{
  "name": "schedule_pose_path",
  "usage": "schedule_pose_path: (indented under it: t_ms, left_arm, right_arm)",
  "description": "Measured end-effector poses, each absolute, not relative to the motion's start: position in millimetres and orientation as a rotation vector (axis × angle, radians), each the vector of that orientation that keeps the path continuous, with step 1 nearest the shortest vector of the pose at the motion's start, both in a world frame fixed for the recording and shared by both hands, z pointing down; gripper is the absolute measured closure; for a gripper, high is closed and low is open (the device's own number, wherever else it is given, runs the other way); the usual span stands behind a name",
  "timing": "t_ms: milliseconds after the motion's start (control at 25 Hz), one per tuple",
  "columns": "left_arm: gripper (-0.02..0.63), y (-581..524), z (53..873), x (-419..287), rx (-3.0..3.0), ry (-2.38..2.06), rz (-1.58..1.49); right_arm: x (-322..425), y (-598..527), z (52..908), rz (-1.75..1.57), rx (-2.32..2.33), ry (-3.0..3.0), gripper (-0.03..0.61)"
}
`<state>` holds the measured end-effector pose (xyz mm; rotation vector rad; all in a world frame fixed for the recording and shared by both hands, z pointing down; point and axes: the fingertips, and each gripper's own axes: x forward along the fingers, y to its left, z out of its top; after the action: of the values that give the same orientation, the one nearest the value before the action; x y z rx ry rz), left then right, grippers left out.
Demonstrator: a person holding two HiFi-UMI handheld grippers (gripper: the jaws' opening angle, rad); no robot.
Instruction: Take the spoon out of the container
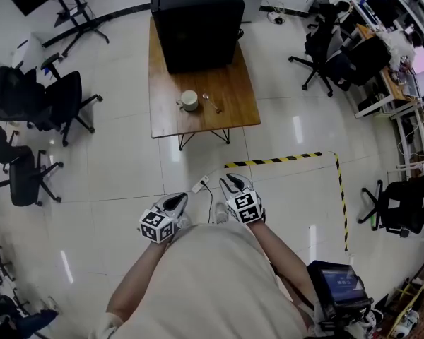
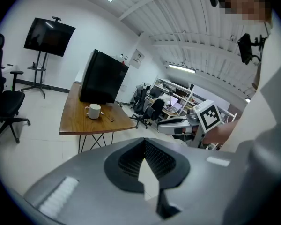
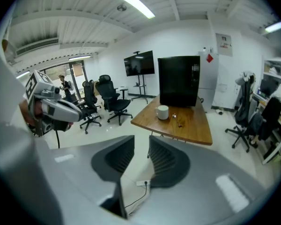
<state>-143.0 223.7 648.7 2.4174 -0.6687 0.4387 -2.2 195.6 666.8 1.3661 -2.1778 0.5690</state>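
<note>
2 claws low at the lower centre of the head view, over the glossy white tiled floor [image 1: 127, 168], well short of the desk.

Your left claw [image 1: 178, 200]: clenched, pad tips meeting, nothing between them. Your right claw [image 1: 234, 183]: released, with a narrow gap between the ribbed pads and nothing in it. Through that gap you see only floor and a white power strip [image 3: 141, 183] with its cable.

At upper centre of the head view stands the brown rectangular wooden desk [image 1: 226, 83]. On it:
- A large black box [image 1: 198, 20] sits at the far end.
- A white ceramic mug [image 1: 189, 100] stands upright near the front edge, handle toward frame left.
- The small metal spoon [image 1: 212, 102] lies flat on the desk just right of the mug, outside it and not touching.

Neither claw touches mug or spoon; both are well apart from them.

A yellow-and-black striped floor tape [image 1: 275, 159] runs to the right of your right claw. Black office chairs [image 1: 63, 101] stand at frame left.
</note>
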Motion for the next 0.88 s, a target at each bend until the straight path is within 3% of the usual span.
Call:
schedule_pose_path:
  t_ms: [880]
  left_arm:
    - [0.614,238.9,662.0,-111.0,2.312,-0.812,0.46]
  right_arm:
    - [41.4,224.8,660.7,0.502,1.331,-2.172,0.491]
